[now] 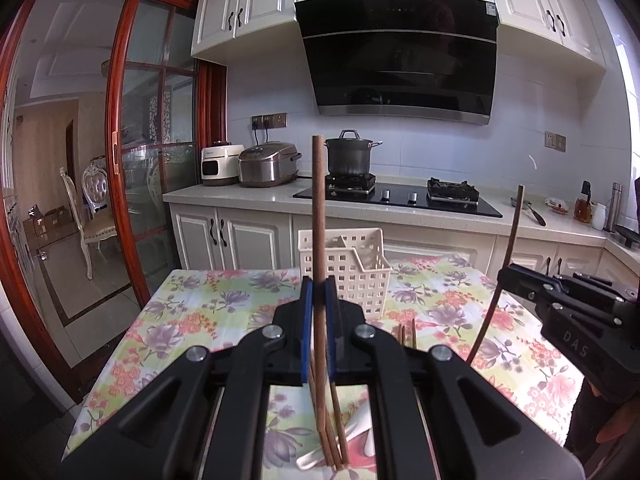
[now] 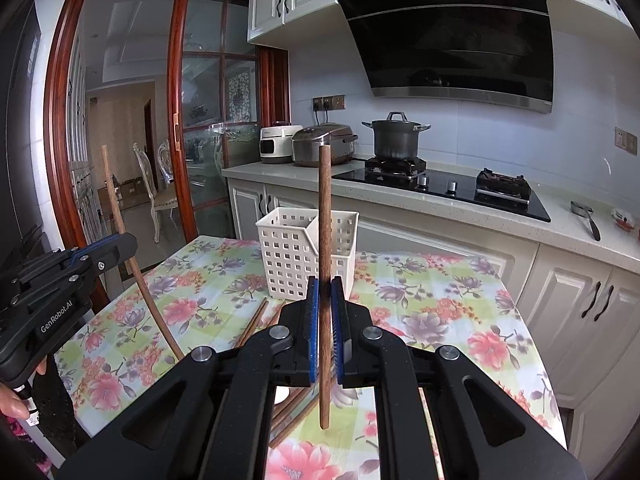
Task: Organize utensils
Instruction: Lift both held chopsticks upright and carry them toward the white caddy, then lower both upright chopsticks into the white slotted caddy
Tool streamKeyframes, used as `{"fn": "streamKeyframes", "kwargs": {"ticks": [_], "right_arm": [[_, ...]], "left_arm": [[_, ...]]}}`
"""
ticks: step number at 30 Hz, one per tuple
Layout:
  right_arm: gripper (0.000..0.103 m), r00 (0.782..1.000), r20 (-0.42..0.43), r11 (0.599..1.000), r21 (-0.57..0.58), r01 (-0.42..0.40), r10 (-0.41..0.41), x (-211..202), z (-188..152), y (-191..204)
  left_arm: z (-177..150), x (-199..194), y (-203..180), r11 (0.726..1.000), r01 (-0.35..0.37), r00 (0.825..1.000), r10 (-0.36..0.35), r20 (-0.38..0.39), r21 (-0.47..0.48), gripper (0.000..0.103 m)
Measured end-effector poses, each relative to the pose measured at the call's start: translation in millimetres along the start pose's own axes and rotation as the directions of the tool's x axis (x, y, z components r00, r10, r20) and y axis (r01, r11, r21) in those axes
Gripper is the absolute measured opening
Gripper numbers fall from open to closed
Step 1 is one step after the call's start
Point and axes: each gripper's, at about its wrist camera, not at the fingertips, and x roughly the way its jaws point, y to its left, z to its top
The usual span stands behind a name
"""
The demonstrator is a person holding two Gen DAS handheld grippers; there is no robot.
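Left tool (image 1: 319,296): clenched on an upright chopstick (image 1: 319,216).
Right tool (image 2: 325,300): clenched on a second chopstick (image 2: 325,216).
Basket (image 2: 296,252): on the flowered surface (image 2: 440,300), beyond both tools.
Loose chopsticks (image 2: 256,320): lying near the basket.

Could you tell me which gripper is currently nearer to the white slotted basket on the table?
Hard to call, both look similar. The left gripper holds a chopstick straight before the basket; the right gripper, holding another chopstick, faces its right half.
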Motion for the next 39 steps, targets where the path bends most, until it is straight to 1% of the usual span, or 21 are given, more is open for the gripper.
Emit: {"fn": "streamKeyframes", "kwargs": {"ticks": [14,17,20,26,31,35,39], "right_arm": [[0.009,1.0,0.001,0.999,0.036,-0.014,0.014,55.8,46.0,-14.9],[0.009,0.999,0.0,0.997,0.066,-0.035,0.035,70.3,63.0,-21.4],[0.009,0.999,0.004,0.996,0.078,-0.039,0.039,83.7,81.5,-26.3],[0.009,0.999,0.031,0.998,0.066,-0.014,0.012,109.3,120.0,-27.4],[0.009,0.999,0.045,0.997,0.076,-0.003,0.0,134.8,145.7,-32.6],[0.009,0.999,0.037,0.996,0.091,-0.001,-0.003,157.9,155.9,-39.3],[0.009,1.0,0.007,0.995,0.098,-0.004,0.004,182.0,157.4,-44.9]], "left_arm": [[45.3,44.8,-1.6,1.0,0.003,1.0,-0.003,0.024,-0.005,0.006],[62.2,61.2,0.4,1.0,0.005,1.0,-0.005,0.021,-0.015,0.006],[82.1,78.0,0.9,1.0,0.007,1.0,-0.007,0.021,-0.017,0.006],[129.1,106.6,2.9,1.0,-0.003,0.999,0.004,0.055,-0.021,0.006],[156.5,134.6,5.7,0.999,-0.017,0.997,0.019,0.072,-0.039,0.006],[168.0,156.7,10.2,0.999,-0.019,0.997,0.022,0.073,-0.043,0.006],[169.5,182.4,12.8,0.999,-0.012,0.999,0.013,0.047,-0.033,0.006]]}}
